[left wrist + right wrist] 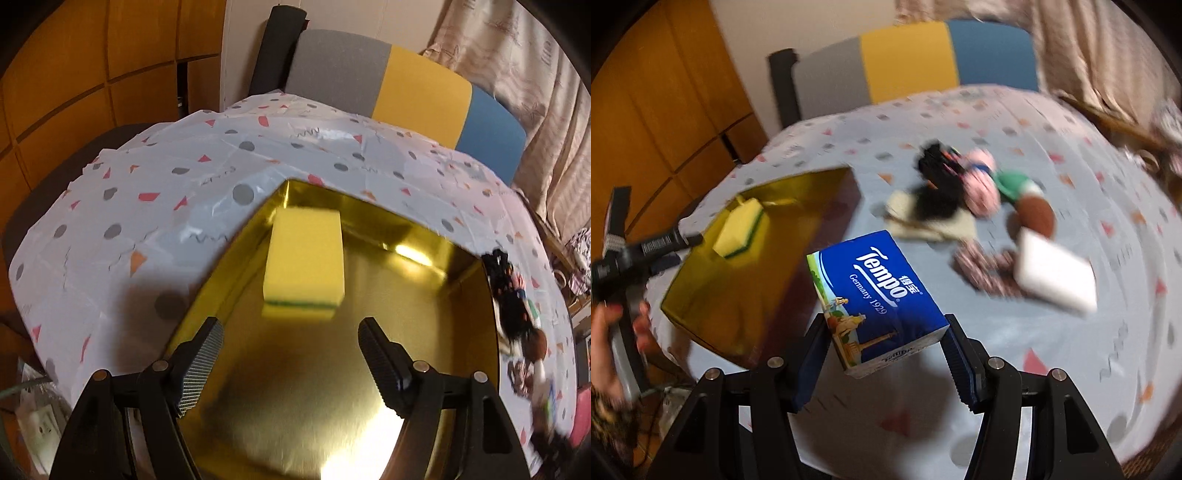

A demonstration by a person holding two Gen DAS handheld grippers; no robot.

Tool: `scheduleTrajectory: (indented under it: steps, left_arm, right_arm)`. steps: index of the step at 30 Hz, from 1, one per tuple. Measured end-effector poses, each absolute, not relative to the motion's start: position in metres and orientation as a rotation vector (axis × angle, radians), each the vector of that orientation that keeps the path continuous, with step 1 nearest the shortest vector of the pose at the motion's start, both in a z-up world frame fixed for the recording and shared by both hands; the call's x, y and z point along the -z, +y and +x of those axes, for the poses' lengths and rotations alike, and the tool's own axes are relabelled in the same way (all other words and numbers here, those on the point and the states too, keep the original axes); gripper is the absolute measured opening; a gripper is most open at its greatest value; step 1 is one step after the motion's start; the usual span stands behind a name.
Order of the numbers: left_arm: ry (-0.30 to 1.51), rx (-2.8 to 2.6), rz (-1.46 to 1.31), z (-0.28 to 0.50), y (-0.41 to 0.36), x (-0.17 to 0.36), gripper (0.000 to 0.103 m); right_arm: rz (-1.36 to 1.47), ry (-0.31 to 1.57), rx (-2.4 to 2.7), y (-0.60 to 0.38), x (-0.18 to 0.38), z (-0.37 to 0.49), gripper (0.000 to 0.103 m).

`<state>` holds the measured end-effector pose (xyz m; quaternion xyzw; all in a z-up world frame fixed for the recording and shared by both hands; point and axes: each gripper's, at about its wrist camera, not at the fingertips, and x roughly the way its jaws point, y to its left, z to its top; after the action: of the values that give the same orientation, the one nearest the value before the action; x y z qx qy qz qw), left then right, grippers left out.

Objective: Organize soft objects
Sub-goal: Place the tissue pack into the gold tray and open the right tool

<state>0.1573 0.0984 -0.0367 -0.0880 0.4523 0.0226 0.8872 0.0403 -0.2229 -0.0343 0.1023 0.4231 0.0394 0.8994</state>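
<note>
White cloth (229,173) dotted with grey spots and red and orange triangles drapes the whole bench, and behind it at the far side stands a chair back (406,88) in grey, yellow and blue panels. On the left half of the bench sits the gold tray (436,258), shiny inside, dark on its outer wall as the right wrist view shows it (827,236).

Over on the right, a heap of soft things (964,184) lies on the cloth: something black and fuzzy, pink rounds, a green piece, a brown round and a pale cloth, all blurred together. Just near of it rests a white pad (1056,269), well apart from the tray.

Now the blue Tempo tissue pack (879,295): it's up off the cloth, tilted, pinched at its near end in the right claw (886,347), both pads pressing its sides.

Inside the tray, towards the far left corner, lies the yellow sponge (304,258) with its green layer underneath, flat on the gold floor. Left claw (291,343) hangs over the tray just near of the sponge, jaws spread wide and nothing between them, clear of the sponge. A hand (613,350) grips that tool at the left edge of the right wrist view.
</note>
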Motion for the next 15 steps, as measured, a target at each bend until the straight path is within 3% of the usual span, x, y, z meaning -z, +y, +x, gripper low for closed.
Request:
scheduleTrajectory:
  steps: [7,15]
  left_arm:
    - [0.966,-0.079,-0.176,0.133,0.095,0.041,0.077]
    - [0.981,-0.076,-0.195,0.113,0.102,0.049,0.077]
  right_arm:
    - [0.111,0.848,-0.2,-0.164,0.005,0.1,0.061]
    - [0.026,0.958,-0.258,-0.089,0.025,0.188,0.061]
